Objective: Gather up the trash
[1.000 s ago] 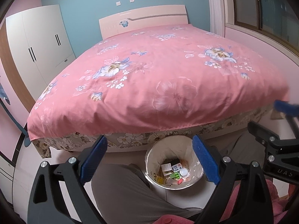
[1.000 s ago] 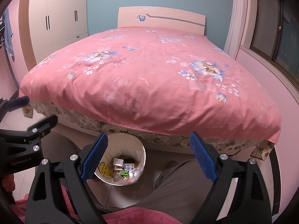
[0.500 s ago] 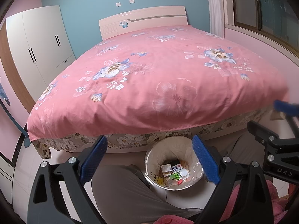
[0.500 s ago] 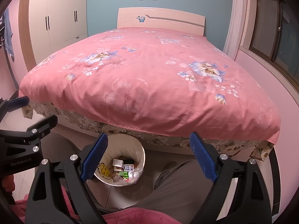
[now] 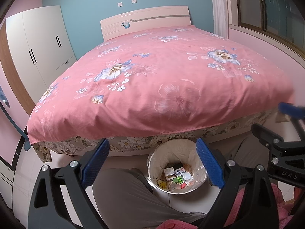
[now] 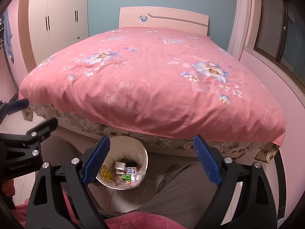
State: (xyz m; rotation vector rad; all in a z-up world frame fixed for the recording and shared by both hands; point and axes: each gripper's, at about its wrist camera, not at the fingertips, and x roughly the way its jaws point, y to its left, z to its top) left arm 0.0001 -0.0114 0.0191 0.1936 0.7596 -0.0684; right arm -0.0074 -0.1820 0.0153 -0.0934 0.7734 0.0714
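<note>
A white trash bin (image 5: 152, 164) with a clear liner stands on the floor at the foot of the bed and shows in the right wrist view too (image 6: 141, 150). It holds several small cartons and wrappers (image 5: 177, 175), also seen in the right wrist view (image 6: 125, 169). My left gripper (image 5: 152, 162) is open and empty, held above the bin and my knees. My right gripper (image 6: 151, 159) is open and empty, above the bin's right side. Each gripper shows at the edge of the other's view.
A large bed with a pink floral cover (image 5: 162, 80) fills the middle of both views (image 6: 148, 80). A white wardrobe (image 5: 40, 43) stands at the left. A window (image 6: 282, 32) is at the right. My grey-trousered legs (image 5: 129, 198) flank the bin.
Both views have shifted very slightly; the bin and grippers stay in almost the same place. Both grippers remain open.
</note>
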